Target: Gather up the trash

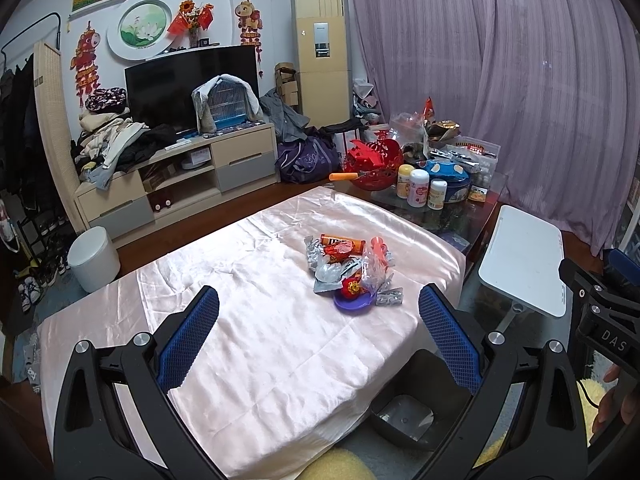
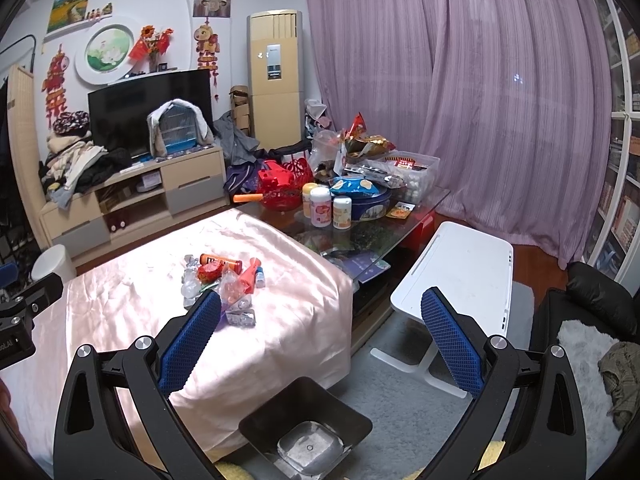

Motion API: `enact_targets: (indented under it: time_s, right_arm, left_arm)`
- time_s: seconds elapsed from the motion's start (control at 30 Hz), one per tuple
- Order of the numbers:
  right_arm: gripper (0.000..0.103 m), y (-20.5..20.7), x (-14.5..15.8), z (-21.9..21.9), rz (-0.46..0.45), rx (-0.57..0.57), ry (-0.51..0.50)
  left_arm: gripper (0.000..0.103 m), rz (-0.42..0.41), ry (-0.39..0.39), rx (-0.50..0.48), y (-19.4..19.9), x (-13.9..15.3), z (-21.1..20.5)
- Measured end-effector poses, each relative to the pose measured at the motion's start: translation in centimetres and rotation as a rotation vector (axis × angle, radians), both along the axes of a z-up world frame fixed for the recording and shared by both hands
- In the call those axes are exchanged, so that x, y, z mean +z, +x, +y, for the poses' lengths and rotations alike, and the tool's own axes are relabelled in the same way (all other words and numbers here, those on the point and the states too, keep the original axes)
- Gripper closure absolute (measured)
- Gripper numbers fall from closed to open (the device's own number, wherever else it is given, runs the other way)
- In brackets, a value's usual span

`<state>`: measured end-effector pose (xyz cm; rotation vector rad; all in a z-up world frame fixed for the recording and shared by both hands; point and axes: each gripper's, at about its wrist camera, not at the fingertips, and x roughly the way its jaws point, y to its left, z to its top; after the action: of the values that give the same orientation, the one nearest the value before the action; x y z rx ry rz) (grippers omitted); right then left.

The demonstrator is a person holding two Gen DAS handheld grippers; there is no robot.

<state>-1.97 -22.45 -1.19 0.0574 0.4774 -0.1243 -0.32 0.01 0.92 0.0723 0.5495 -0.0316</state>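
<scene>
A pile of trash [image 1: 352,268] lies on the pink satin cloth [image 1: 248,320] of a low table: an orange tube, silver foil wrappers, clear plastic, blister packs and a purple lid. The right wrist view shows the same trash pile [image 2: 224,284] ahead on the pink cloth [image 2: 120,304]. A black bin [image 2: 306,428] stands on the floor by the table's near corner, seen also as the black bin [image 1: 404,408] low in the left wrist view. My left gripper [image 1: 319,304] is open over the cloth, short of the pile. My right gripper [image 2: 321,310] is open above the bin, holding nothing.
A glass coffee table [image 2: 400,220] crowded with jars, a blue tin and bags stands beyond the cloth. A white lap desk [image 2: 460,272] sits to the right, a white stool [image 1: 94,258] to the left. A TV cabinet [image 1: 176,176] lines the far wall.
</scene>
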Motion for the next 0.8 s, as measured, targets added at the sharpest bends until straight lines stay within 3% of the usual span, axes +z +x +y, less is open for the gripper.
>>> enact_targets:
  time_s: [0.53,0.6,0.73,0.8]
  right_arm:
    - [0.003,1.8,-1.2,0.5,-0.039,0.037,0.037]
    - [0.003,2.9,-1.9,0.4,-0.012,0.039,0.051]
    - [0.003,5.4,-4.0,1.4,0.052,0.062,-0.015]
    - [0.003,6.5,-5.1,1.3,0.073,0.087,0.033]
  left_arm:
    - [0.008,0.052,0.028,0.061,3.1,-2.5,0.9]
    - [0.008,0.072,0.032,0.081,4.0,-3.4,1.4]
    - [0.008,0.129,0.019,0.100,6.0,-5.4,2.6]
    - [0.008,0.160,0.020,0.114,7.1,-6.6,3.1]
